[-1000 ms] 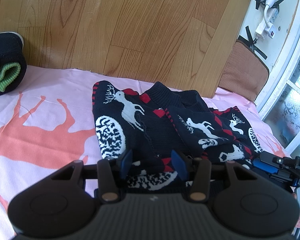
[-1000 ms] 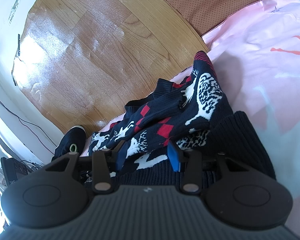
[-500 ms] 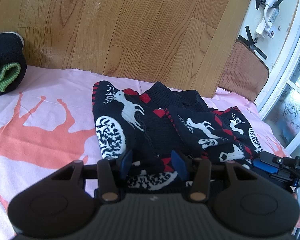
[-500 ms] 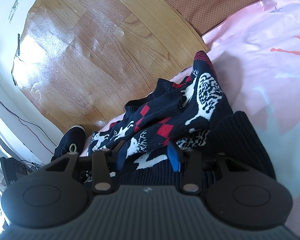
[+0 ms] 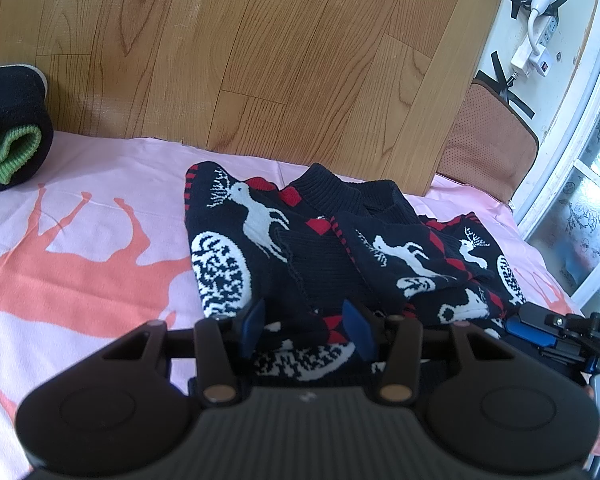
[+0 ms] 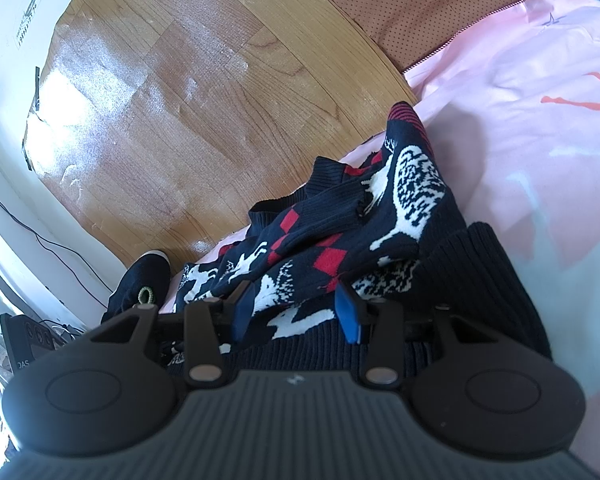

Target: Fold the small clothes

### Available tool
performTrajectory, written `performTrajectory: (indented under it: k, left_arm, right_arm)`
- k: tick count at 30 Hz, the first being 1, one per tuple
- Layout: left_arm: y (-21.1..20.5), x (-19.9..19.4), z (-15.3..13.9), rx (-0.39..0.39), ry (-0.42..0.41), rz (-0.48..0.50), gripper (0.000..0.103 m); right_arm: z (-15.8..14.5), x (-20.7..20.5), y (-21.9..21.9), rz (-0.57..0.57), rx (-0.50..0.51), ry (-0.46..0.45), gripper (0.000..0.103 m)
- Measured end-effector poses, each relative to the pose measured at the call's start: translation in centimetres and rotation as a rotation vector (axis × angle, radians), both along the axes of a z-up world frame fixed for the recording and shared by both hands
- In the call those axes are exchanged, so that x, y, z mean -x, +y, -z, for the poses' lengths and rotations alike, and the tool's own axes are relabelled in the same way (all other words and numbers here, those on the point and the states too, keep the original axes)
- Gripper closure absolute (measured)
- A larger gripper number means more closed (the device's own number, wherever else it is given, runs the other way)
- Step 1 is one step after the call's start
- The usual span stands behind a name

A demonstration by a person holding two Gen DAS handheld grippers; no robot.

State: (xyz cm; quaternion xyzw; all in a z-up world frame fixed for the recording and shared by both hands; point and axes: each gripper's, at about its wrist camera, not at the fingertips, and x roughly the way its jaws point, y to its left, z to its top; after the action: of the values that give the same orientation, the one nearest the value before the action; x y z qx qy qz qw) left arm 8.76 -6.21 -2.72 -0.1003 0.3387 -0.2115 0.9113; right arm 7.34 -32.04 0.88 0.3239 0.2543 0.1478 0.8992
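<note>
— Where is the sweater (image 5: 300, 248) found?

— It is laid, partly folded, on the pink sheet (image 5: 80, 216), close to the sheet's far edge where the wooden floor (image 5: 260, 60) begins. A second dark garment (image 5: 8, 120) with a green cuff is seen at the sheet's far left corner.

— How are the tools set?

— The left tool (image 5: 306, 326) is held about half open over the near hem, with knit lying between its blue pads; whether anything is pinched cannot be told. The same is seen at the right tool (image 6: 294, 312).
</note>
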Motion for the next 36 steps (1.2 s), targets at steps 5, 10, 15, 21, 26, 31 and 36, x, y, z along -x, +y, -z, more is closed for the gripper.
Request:
performTrajectory:
  k: [5, 10, 15, 21, 26, 31, 36]
  left_arm:
    - [0.01, -0.01, -0.01, 0.000, 0.000, 0.000, 0.058]
    - [-0.01, -0.01, 0.00, 0.000, 0.000, 0.000, 0.058]
    - [-0.02, -0.01, -0.01, 0.000, 0.000, 0.000, 0.058]
    - [-0.03, -0.02, -0.01, 0.000, 0.000, 0.000, 0.058]
    - [-0.02, -0.03, -0.01, -0.001, 0.000, 0.000, 0.058]
    - [-0.04, -0.03, -0.01, -0.002, 0.000, 0.000, 0.058]
    - [-0.05, -0.03, -0.01, -0.002, 0.000, 0.000, 0.058]
  right_arm:
    - [-0.01, 0.00, 0.01, 0.000, 0.000, 0.000, 0.056]
    - [-0.02, -0.01, 0.02, 0.000, 0.001, 0.000, 0.056]
    - [0.00, 0.01, 0.00, 0.000, 0.001, 0.001, 0.055]
    - [0.10, 0.07, -0.14, 0.000, 0.002, 0.001, 0.056]
    - [0.20, 0.08, -0.14, 0.001, 0.002, 0.001, 0.056]
    - [0.21, 0.09, -0.19, 0.001, 0.002, 0.001, 0.056]
    - [0.18, 0.05, -0.08, 0.001, 0.003, 0.002, 0.056]
